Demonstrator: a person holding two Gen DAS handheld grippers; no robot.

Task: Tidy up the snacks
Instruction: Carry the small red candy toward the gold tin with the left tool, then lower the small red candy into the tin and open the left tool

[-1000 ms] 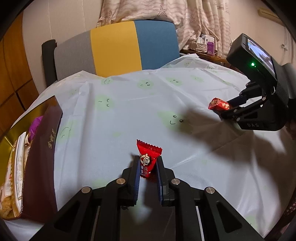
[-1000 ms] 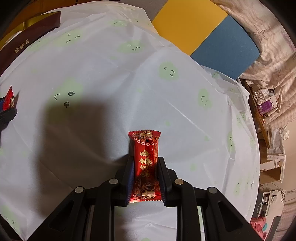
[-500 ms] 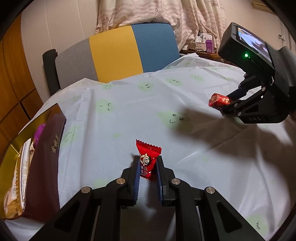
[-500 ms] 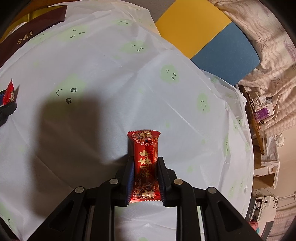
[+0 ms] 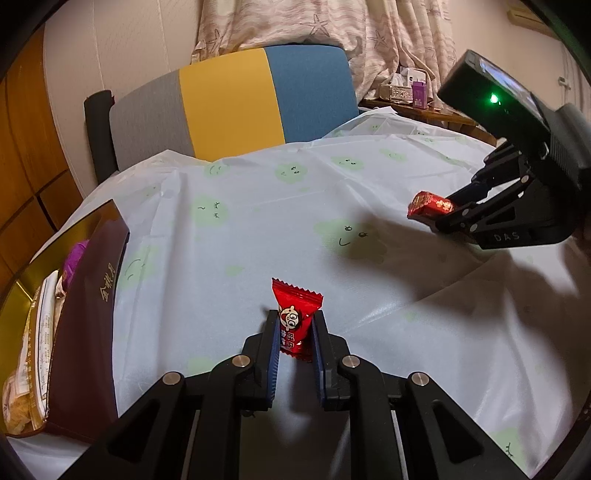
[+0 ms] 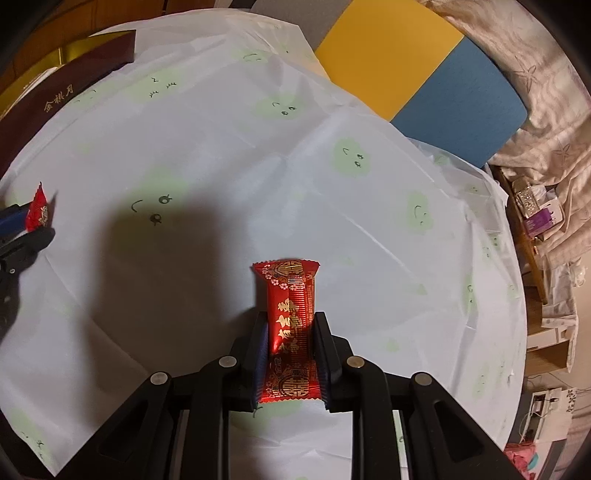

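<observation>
**Two red snacks, one clamped in each gripper, above the table**

- Left gripper (image 5: pixel 294 325): jaws closed on a small candy (image 5: pixel 295 319), a red wrapper with a cartoon face and a serrated top edge. The candy stands upright between the blue pads, top half clear of the fingertips, held above the tablecloth (image 5: pixel 240 240).
- Right gripper (image 6: pixel 290 332): jaws closed on a bar (image 6: pixel 291 325), a longer red wrapper with gold characters and flower print. The bar runs lengthwise between the fingers, its far end past the tips, its near end back toward the gripper body. In the left wrist view the same gripper sits at the right edge, a green light on its top unit, with the bar's end sticking out.
- Tablecloth: pale blue, printed with green smiling blobs, creased; shadows of both grippers fall on it.
- Box (image 5: pixel 88 332): dark maroon wall with gold characters and gold lining, at the table's left edge, well apart from both snacks. Packets lie inside; a purple item shows among them.
- Chair (image 5: pixel 229 107): grey, yellow and blue back, behind the table.
- Curtain (image 5: pixel 332 26): pale, starfish pattern, behind the chair.
</observation>
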